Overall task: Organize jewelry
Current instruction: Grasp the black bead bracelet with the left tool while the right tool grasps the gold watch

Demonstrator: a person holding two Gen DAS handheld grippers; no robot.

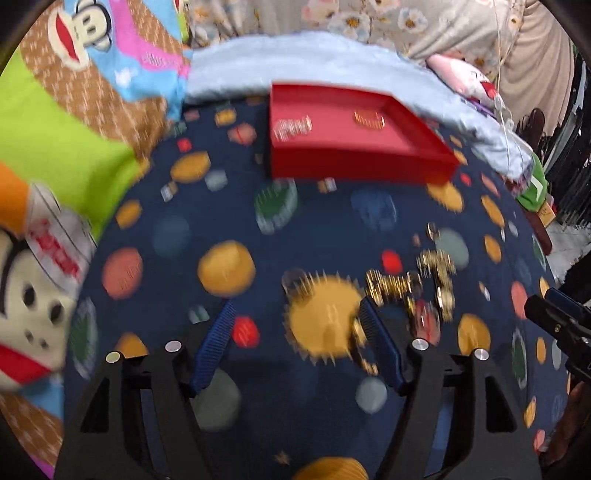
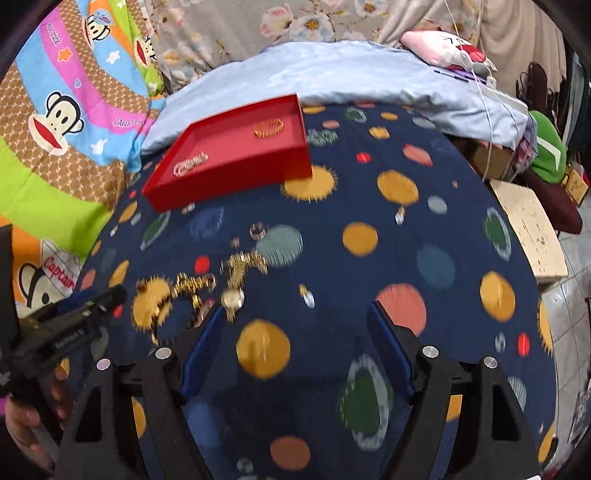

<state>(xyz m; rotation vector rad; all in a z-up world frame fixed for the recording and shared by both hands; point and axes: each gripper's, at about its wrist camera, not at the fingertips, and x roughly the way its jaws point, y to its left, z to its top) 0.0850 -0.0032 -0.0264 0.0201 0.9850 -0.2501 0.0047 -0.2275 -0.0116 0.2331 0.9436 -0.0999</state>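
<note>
The left claw (image 1: pixel 297 317) is open, with nothing between its blue pads. The right claw (image 2: pixel 295 321) is open too and holds nothing. Both hang over a dark blue cloth (image 2: pixel 406 258) with big dots in gold, pink, green and red. It looks like a bed cover.

Just past the claws lies a gold pile (image 2: pixel 207 284) of chains on the cloth. A small gold watch (image 2: pixel 232 298) sits in it, just beside the right claw's left pad. A ring (image 2: pixel 258 230) lies a bit farther off. In the left view the same pile (image 1: pixel 417 284) is blurry, by the right pad, and the watch cannot be made out.

Farther back is a red tray (image 2: pixel 236 181) on the cloth. In it are a silver bracelet (image 2: pixel 190 164) and a gold bracelet (image 2: pixel 269 128), well apart.

Behind the tray is a light blue blanket (image 2: pixel 332 77). To the left is a bright monkey sheet (image 2: pixel 62 122). At the back is flowered cloth (image 2: pixel 229 26).

Only the right view shows a pale stool (image 2: pixel 528 229) and floor tiles at the right side. It also shows a hand (image 2: pixel 33 410) holding the left claw's handle.
</note>
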